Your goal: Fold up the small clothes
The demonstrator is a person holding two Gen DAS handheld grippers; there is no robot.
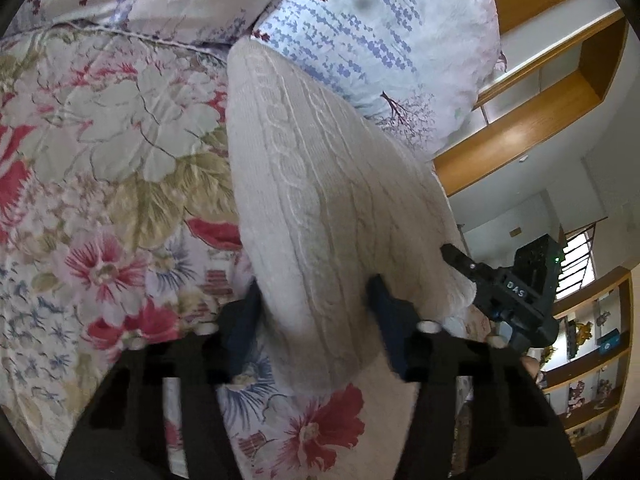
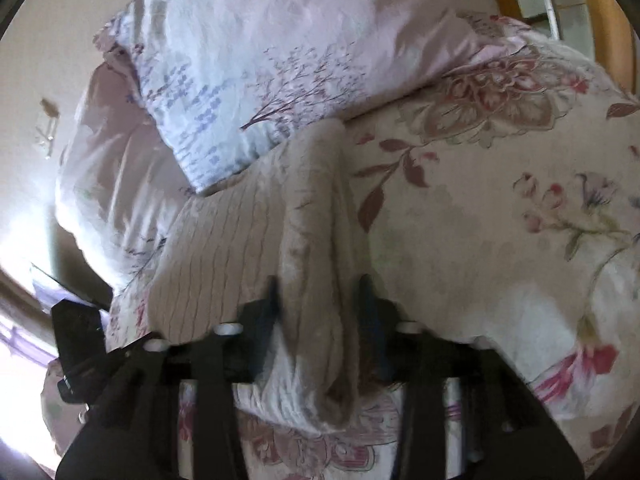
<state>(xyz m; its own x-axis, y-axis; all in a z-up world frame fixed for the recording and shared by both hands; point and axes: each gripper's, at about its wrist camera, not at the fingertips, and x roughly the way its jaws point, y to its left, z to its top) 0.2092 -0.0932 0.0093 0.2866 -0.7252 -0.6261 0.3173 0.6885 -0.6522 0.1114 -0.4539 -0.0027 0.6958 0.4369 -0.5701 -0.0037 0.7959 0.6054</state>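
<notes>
Left wrist view catches the cable-knit face of the cream sweater (image 1: pixel 316 200) and the right gripper (image 1: pixel 460 258) biting its 3 o'clock edge; the right wrist view shows only plain ribbing and a bunched fold. The garment lies on the floral bedspread (image 1: pixel 100 160), long axis running 6 to 12 o'clock toward the pillow (image 1: pixel 380 32). Left gripper (image 1: pixel 314 300) fingers pinch the near end, right gripper (image 2: pixel 318 300) fingers clench the fold.

Knit garment (image 1: pixel 320 200): cream, cable pattern. Bedspread (image 1: pixel 100 160): pale, with red, pink and blue flowers. Pillow (image 1: pixel 380 40): pale blue-lilac, with sprigs.
</notes>
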